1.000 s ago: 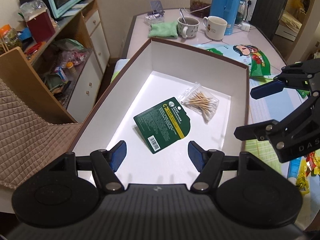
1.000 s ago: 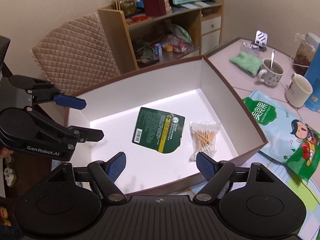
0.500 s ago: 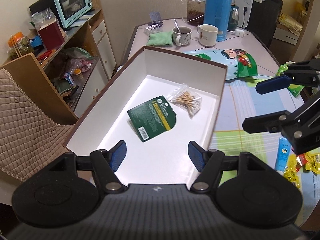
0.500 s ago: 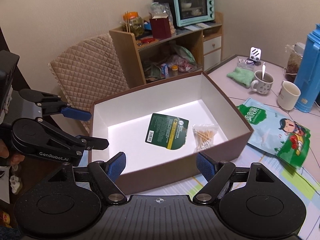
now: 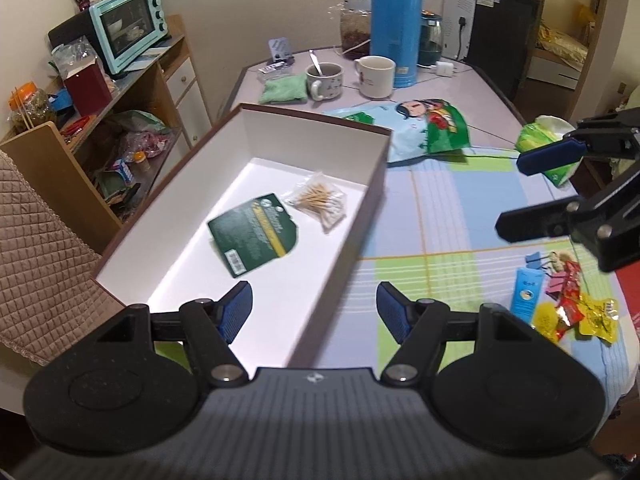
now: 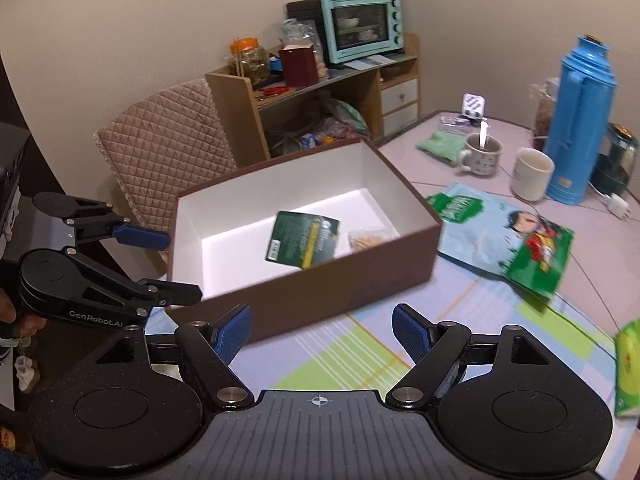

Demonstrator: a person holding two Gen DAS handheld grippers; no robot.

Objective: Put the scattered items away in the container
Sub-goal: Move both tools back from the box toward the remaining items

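Over the last second both tongs have drawn back and up from the brown box [image 5: 376, 184], which now sits farther off in both wrist views. The left tongs [image 5: 314, 312] hang above the box's near corner, blades spread wide with nothing between them. The right tongs [image 6: 322, 330] hover over the checked cloth on the counter [image 6: 348, 356] just in front of the box, equally wide and empty.

Inside the box lie a green card packet [image 5: 254, 234] and, just beside it, a clear bag of cotton swabs [image 5: 318, 202]; neither has shifted. The retreat suggests a finished drop-off and a turn toward what remains.

Well apart from the box, at the right of the left view, wait a blue tube [image 5: 526, 294], binder clips [image 5: 554, 276] and yellow and red sachets [image 5: 576, 314], lying close together. Those are probably next, so the task looks only partly done.
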